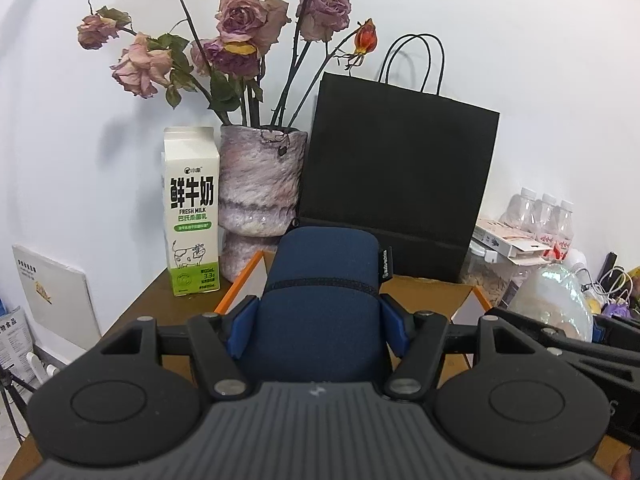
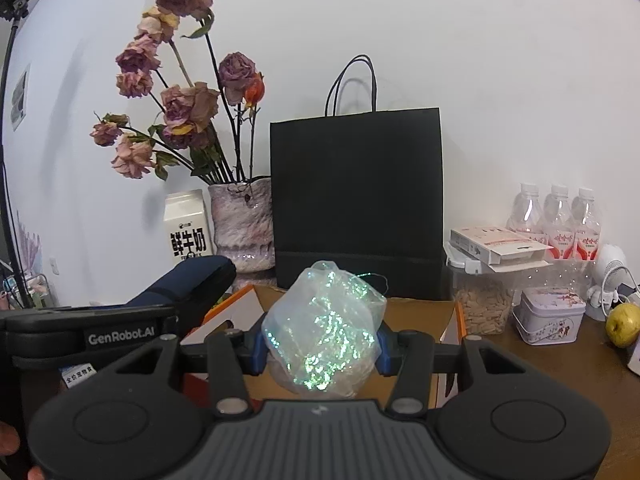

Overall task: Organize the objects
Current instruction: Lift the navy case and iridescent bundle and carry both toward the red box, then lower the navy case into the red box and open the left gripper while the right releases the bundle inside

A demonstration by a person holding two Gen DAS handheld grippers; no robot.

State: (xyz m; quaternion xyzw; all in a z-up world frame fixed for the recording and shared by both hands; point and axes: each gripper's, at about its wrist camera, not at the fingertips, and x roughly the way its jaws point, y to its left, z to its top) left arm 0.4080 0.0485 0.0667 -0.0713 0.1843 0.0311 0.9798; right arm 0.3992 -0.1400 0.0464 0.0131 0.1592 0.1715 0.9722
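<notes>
My left gripper (image 1: 318,322) is shut on a navy blue fabric pouch (image 1: 324,280), its blue pads pressing both sides. The pouch hangs over an open cardboard box (image 1: 424,294) with orange-edged flaps. In the right wrist view, my right gripper (image 2: 320,346) is shut on a crumpled clear bag with iridescent glitter (image 2: 324,320), held above the same box (image 2: 416,312). The left gripper with the pouch (image 2: 192,280) shows at the left of that view. The glittery bag (image 1: 556,304) appears at the right of the left wrist view.
A black paper bag (image 1: 396,184) stands behind the box against the wall. Left of it are a vase of dried roses (image 1: 260,188) and a milk carton (image 1: 192,212). To the right stand water bottles (image 2: 560,220), a clear jar (image 2: 480,300), a tin (image 2: 548,316) and a yellow fruit (image 2: 622,324).
</notes>
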